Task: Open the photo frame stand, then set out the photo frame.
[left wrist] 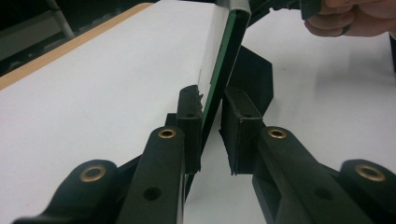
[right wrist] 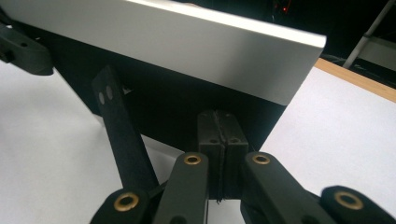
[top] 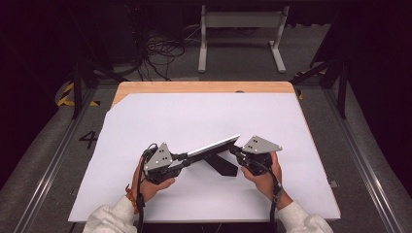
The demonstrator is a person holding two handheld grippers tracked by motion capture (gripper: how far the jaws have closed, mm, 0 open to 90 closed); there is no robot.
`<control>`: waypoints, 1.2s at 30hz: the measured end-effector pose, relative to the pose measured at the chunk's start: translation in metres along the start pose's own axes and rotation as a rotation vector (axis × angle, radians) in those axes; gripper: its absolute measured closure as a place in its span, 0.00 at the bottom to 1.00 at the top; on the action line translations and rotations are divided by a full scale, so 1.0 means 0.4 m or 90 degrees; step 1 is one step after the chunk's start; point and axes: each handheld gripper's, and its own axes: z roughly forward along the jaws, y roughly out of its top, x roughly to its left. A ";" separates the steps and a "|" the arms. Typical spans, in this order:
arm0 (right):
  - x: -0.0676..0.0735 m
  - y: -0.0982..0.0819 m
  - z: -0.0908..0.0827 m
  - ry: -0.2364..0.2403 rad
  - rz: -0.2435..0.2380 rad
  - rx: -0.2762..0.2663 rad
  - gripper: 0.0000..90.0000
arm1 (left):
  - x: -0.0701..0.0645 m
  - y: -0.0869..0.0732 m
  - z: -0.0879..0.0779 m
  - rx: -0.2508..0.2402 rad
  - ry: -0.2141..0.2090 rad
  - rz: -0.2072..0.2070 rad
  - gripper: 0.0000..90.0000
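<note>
The left claw (left wrist: 211, 135) has a narrow gap, its pads straddling one end of the flat silver-faced photo frame with a black back (top: 212, 146), which stands tilted on the white tabletop (top: 160, 116) between both claws; one pad seems to touch the face, the other stands just off. Beyond that, the right claw (right wrist: 223, 140) is pressed fully together at the frame's black back, beside the black hinged easel leg (right wrist: 119, 126). Squeeze the left evenly before nudging the leg outward.
</note>
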 end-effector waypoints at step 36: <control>-0.007 0.022 0.029 0.004 0.025 -0.020 1.00 | -0.041 0.004 -0.014 0.031 -0.029 0.020 0.87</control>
